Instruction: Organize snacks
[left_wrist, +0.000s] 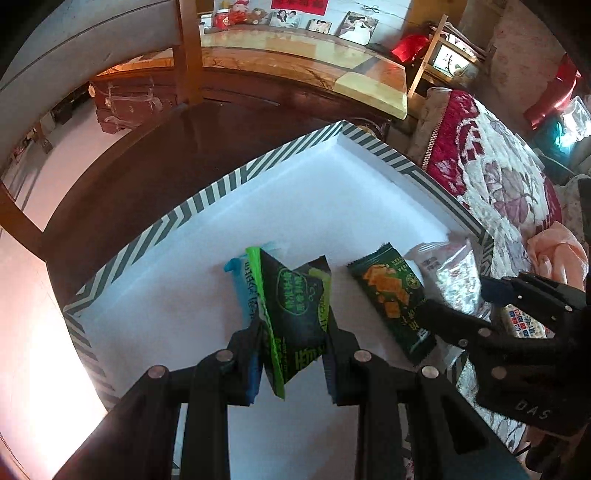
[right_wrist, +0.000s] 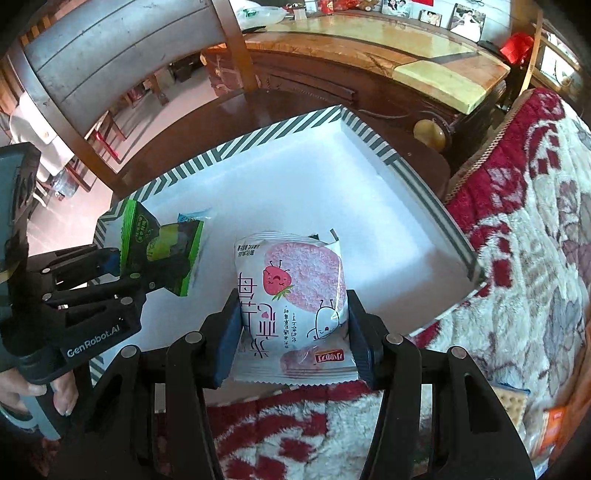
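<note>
Green snack packets (left_wrist: 291, 314) we pinch in the left gripper (left_wrist: 293, 343) over the striped-rimmed box (left_wrist: 207, 195). Our right gripper (right_wrist: 291, 332) clamps a strawberry cake packet (right_wrist: 295, 306) at the box's near edge.

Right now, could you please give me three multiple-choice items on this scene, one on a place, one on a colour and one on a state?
1. Where does the dark green cracker packet lie?
A. in the striped-rim box
B. on the floral blanket
C. on the chair

2. What colour is the fruit drawn on the packet in the right gripper?
A. yellow
B. red
C. blue

3. How is the left gripper?
A. open and empty
B. shut on a black-and-green snack packet
C. shut on a bottle

Answers: 1 A, it lies on the box's white floor beside the held packets. 2 B, the strawberry snack packet shows a red strawberry. 3 B, both fingers press the packet's sides above the box.
</note>
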